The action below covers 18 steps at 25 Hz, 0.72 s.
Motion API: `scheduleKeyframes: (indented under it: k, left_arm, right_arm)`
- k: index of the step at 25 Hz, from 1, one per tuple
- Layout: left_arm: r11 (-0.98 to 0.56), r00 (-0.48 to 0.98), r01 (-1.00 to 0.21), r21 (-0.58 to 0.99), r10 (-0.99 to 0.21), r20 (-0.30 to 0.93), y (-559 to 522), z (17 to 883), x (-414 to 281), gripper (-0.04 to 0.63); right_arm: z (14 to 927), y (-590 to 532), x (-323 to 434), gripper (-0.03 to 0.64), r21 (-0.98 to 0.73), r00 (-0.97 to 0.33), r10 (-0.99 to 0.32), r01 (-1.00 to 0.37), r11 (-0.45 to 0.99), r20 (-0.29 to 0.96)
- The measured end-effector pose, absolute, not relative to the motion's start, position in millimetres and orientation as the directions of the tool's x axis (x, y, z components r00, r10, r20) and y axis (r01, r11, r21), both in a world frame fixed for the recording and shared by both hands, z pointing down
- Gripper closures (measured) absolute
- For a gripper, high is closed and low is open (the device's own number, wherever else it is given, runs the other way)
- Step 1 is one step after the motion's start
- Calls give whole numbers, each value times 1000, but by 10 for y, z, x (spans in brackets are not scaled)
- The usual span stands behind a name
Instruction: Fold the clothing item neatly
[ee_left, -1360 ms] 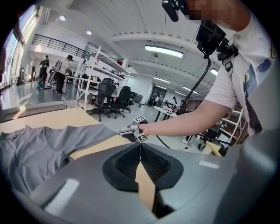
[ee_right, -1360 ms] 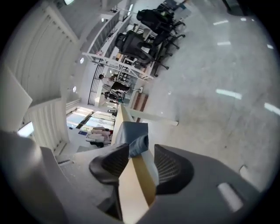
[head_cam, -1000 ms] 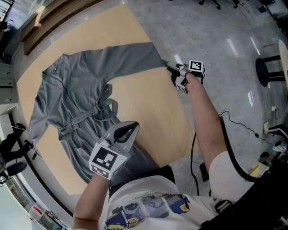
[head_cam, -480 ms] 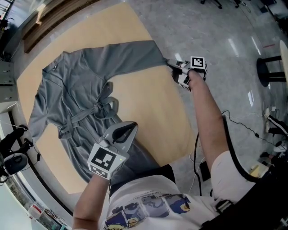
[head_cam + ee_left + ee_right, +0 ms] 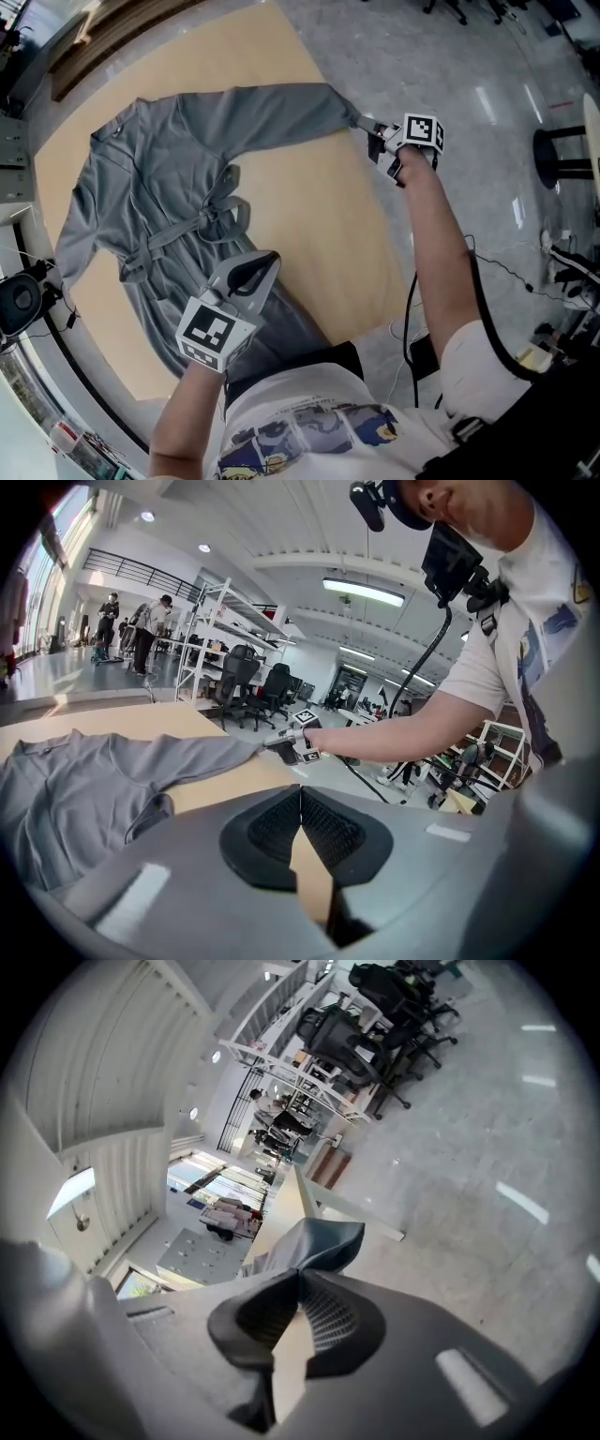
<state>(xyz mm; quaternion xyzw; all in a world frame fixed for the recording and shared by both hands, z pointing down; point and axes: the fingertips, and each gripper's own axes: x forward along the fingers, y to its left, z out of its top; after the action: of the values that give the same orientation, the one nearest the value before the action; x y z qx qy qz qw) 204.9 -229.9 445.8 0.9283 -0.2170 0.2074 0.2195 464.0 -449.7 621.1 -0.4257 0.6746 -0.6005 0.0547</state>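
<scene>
Cloth covers much of the tan surface (image 5: 314, 220): a grey robe (image 5: 169, 183) lies spread flat, with its collar toward the far left corner and its hem toward the person. Its belt (image 5: 197, 227) is loosely knotted at the waist.

One sleeve (image 5: 272, 105) stretches straight out to the right edge of the surface, and the right tool (image 5: 377, 131) has hold of it there. The right gripper view shows that tool's (image 5: 298, 1274) jaws have just been closing. They now stand pressed together on a fold of the grey cuff (image 5: 322, 1241), which bunches up just past the pad tips. The tool itself sits just beyond the edge of the surface, over the polished floor (image 5: 469, 84), with the person's arm (image 5: 436, 244) extended behind it. In the left gripper view the same sleeve (image 5: 183, 755) runs across the surface (image 5: 225, 782) to the right tool (image 5: 286, 746).

The other sleeve (image 5: 77, 234) lies along the robe's left side, near the left edge of the surface.

The left tool (image 5: 268, 261) is over the lower skirt of the robe, close to the person's body. Its own view shows the left tool (image 5: 300, 791) with its jaws fully together, pad against pad, and no cloth between them. Whether its underside touches the fabric cannot be told.
</scene>
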Motion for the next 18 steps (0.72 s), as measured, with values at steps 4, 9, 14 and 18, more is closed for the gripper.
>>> scheduleKeyframes:
  k: [4, 9, 14, 18]
  left_arm:
    - [-799, 817, -509, 321, -330, 473, -2280, 4447, 1920, 588]
    - [-792, 818, -519, 322, -350, 457, -2218, 4383, 1753, 588]
    - [-784, 820, -530, 323, -377, 431, -2153, 4299, 1549, 588]
    - [-772, 818, -545, 327, -404, 409, -2106, 4225, 1312, 588]
  right_arm:
    - [5978, -4510, 4514, 600, -792, -618, -629, -610, 5, 472]
    - [5713, -4564, 4345, 600, -732, -594, -641, -678, 73, 486]
    - [5449, -4638, 4072, 600, -667, -579, -643, -732, 139, 501]
    - [5263, -4692, 3776, 600, -625, -578, -636, -758, 187, 511]
